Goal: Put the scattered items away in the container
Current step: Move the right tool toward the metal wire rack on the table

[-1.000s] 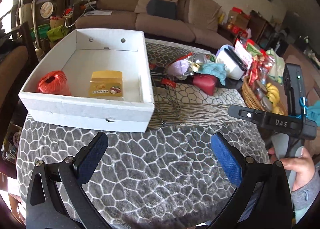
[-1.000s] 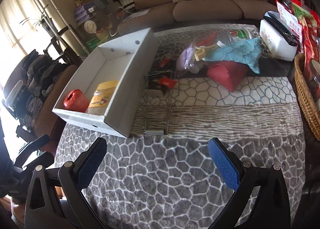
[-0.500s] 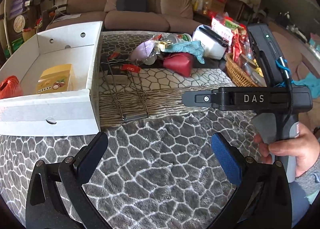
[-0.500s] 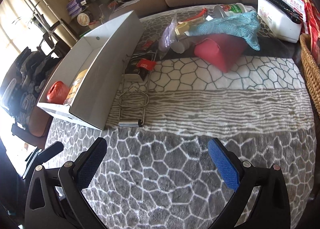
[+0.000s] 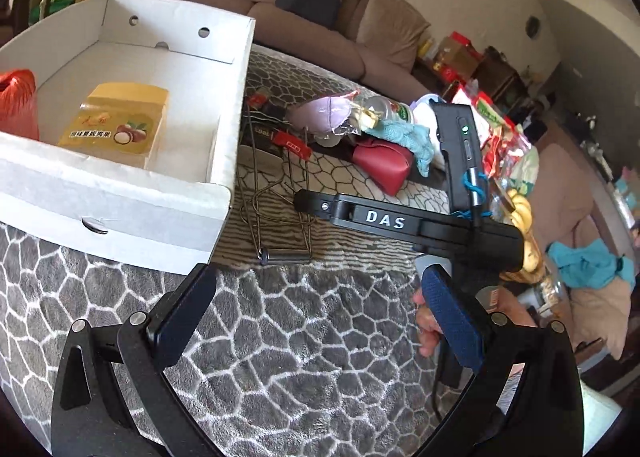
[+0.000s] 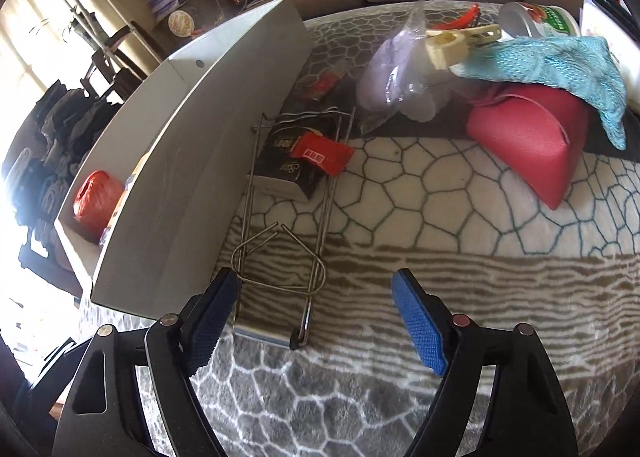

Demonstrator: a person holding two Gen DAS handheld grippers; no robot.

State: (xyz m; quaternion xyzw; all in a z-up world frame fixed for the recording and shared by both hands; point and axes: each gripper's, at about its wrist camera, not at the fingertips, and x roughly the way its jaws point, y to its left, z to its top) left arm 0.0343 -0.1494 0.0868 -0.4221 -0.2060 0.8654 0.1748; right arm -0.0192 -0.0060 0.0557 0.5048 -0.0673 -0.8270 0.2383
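Wire rack next for the box; right claw closing in.

White box (image 5: 120,193), far left: holds orange twine (image 5: 16,105) and yellow packet (image 5: 116,125). Wire rack (image 6: 280,257), beside the box wall on the worktop (image 6: 440,297): right claw (image 6: 316,321), fingers apart and empty, has advanced from well back to straddle its near end. Left claw (image 5: 316,317), apart, idle. Red pouch (image 6: 528,137), teal cloth (image 6: 560,61): unsorted, right.

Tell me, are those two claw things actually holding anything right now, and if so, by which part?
Nothing is held. The left gripper is open over the patterned blanket. The right gripper is open too, its fingers straddling the near end of the wire rack without closing on it.
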